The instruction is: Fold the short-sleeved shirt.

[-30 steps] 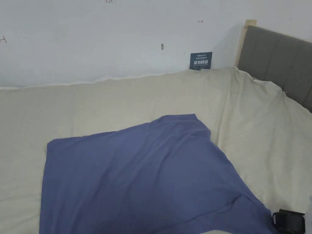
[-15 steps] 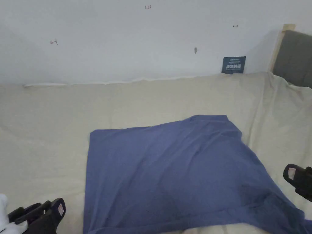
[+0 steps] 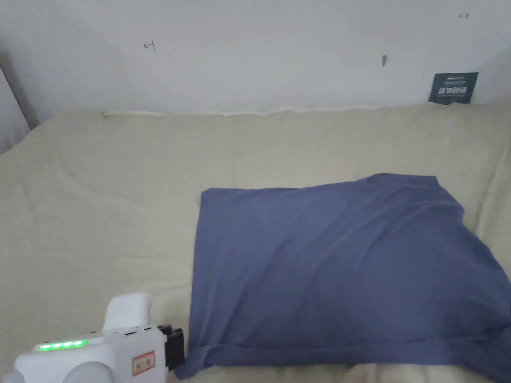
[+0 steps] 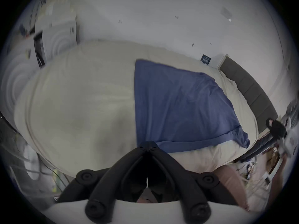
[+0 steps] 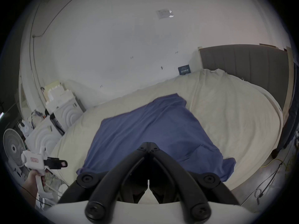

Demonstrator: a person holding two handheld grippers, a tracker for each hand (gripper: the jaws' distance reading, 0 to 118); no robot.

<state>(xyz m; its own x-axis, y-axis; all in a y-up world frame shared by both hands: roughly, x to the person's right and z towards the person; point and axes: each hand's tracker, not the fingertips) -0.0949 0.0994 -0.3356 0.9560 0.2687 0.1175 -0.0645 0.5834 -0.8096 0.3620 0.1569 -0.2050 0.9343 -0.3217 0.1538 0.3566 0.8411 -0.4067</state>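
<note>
A blue short-sleeved shirt [image 3: 339, 269] lies spread on the cream bed sheet [image 3: 100, 199], lightly wrinkled, with a hem band along its near edge. One sleeve hangs toward the bed's near right edge [image 5: 226, 167]. My left gripper [image 3: 177, 346] hovers just left of the shirt's near left corner; its jaws meet in the left gripper view [image 4: 148, 144] with nothing between them. From the right gripper view, that left gripper [image 5: 63, 163] stands apart from the cloth. My right gripper [image 5: 148, 144] is shut above the shirt's near edge, and the left gripper view puts it [image 4: 271, 125] off the bed's right side.
A grey padded headboard [image 5: 242, 62] bounds the bed on the right, and a white wall runs behind with a small dark sign [image 3: 453, 88]. Left of the bed stand white foam blocks [image 5: 64, 114] and a fan [image 5: 12, 146]. Cables [image 5: 275, 162] lie on the floor.
The head camera has swung left, so the shirt sits farther right in the picture. My left gripper has come up beside the shirt's near left corner. My right gripper has dropped out of the head view.
</note>
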